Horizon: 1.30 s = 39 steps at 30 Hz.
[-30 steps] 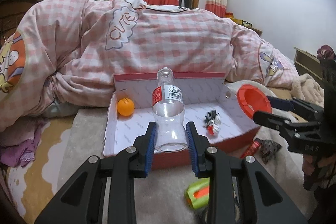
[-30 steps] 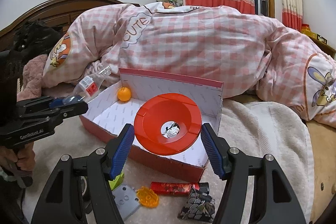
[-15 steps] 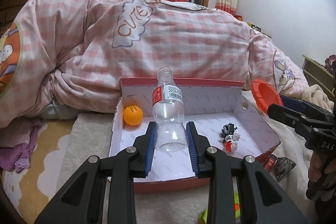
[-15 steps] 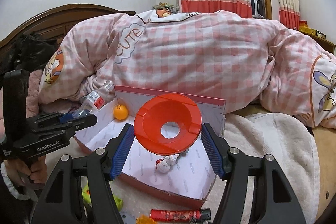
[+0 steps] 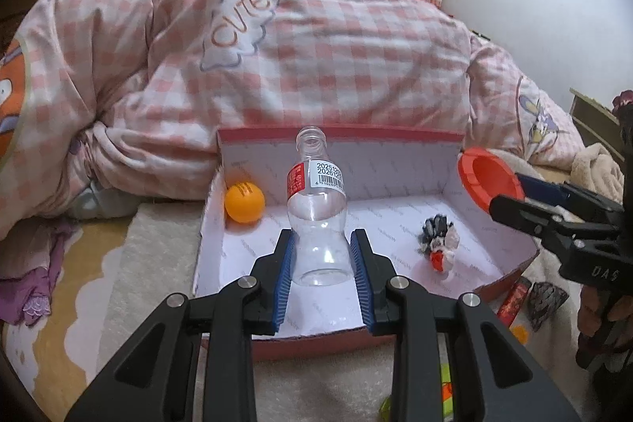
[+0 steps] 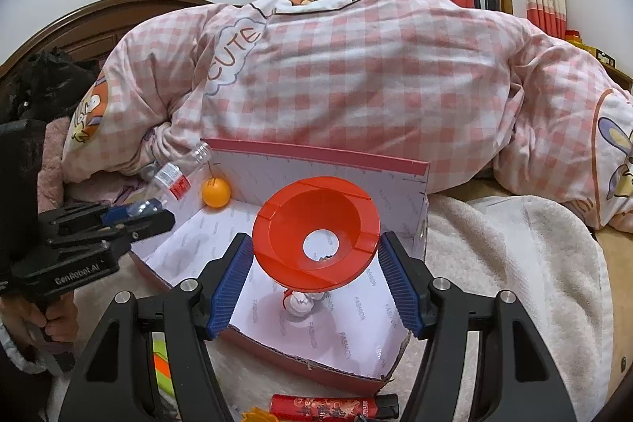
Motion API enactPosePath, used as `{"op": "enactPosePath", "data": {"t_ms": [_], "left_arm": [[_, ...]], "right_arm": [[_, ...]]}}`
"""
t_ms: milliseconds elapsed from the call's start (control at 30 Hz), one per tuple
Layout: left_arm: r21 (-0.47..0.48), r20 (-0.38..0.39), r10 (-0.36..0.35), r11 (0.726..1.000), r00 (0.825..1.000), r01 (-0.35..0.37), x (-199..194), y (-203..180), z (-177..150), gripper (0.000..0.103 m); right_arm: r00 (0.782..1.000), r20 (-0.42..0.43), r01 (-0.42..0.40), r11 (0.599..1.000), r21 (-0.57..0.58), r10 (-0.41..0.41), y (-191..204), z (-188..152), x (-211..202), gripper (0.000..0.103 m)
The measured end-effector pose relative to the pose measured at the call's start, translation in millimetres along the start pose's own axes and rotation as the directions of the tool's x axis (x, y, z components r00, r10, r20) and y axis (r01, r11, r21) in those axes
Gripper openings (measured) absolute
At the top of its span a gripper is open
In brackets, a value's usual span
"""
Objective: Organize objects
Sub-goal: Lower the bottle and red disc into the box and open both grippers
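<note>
Gripping clear bottle [image 5: 318,216] in left gripper [image 5: 321,265], red ashtray [image 6: 316,235] in right gripper [image 6: 315,281], both poised over open box [image 5: 340,139], likely for depositing alongside orange ball [image 5: 244,201] and small toy [image 5: 438,243]; beyond, pink quilt [image 6: 356,86].

L wrist cam sits low behind its own fingers [image 5: 285,263], close in, facing 12 o'clock across the red box [image 5: 340,135] toward the pink quilt [image 5: 316,58]. R wrist cam looks from the box's right-front corner, aimed approx 11 o'clock, equally near. Both share box [image 6: 316,151], orange ball [image 5: 244,202] [image 6: 216,192], quilt [image 6: 356,74]. Each cam sees the other rig at its edge: 3 o'clock in L, 9 o'clock in R.
</note>
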<state>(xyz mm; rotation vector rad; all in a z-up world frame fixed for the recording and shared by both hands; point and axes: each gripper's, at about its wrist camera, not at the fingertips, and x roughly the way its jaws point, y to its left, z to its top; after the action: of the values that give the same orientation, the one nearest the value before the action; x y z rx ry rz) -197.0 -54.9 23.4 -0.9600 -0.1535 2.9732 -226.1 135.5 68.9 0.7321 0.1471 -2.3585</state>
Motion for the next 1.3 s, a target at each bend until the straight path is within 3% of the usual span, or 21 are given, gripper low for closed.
{"op": "enactPosePath", "data": {"t_ms": [167,367,733,900,1000,1167,1300], "left_arm": [[0.009,-0.021,0.002,1.0,1.0,-0.002,6,-3,-5,0.028],[-0.004,-0.083,-0.01,1.0,0.996,0.01,20,-2,-13,0.028],[0.002,-0.079,-0.002,1.0,0.997,0.002,19,-3,-16,0.028],[0.004,-0.072,-0.011,1.0,0.997,0.012,18,-2,-15,0.049],[0.011,-0.066,-0.015,1.0,0.998,0.016,16,-3,-14,0.051],[0.025,-0.062,-0.023,0.999,0.998,0.025,15,-6,-13,0.063],[0.026,-0.058,-0.023,0.999,0.998,0.025,14,-5,-13,0.065]], "right_arm": [[0.999,-0.033,-0.01,1.0,-0.018,0.009,5,-5,7,0.067],[0.99,-0.14,0.016,0.998,-0.066,-0.025,13,-25,34,0.067],[0.99,-0.142,0.012,0.998,-0.063,-0.021,12,-25,35,0.067],[0.99,-0.142,0.012,0.998,-0.063,-0.021,12,-26,36,0.067],[0.99,-0.142,0.011,0.998,-0.063,-0.02,12,-26,36,0.067],[0.989,-0.143,0.027,0.997,-0.069,-0.036,13,-26,36,0.072],[0.988,-0.143,0.043,0.996,-0.073,-0.053,13,-27,35,0.074]]}}
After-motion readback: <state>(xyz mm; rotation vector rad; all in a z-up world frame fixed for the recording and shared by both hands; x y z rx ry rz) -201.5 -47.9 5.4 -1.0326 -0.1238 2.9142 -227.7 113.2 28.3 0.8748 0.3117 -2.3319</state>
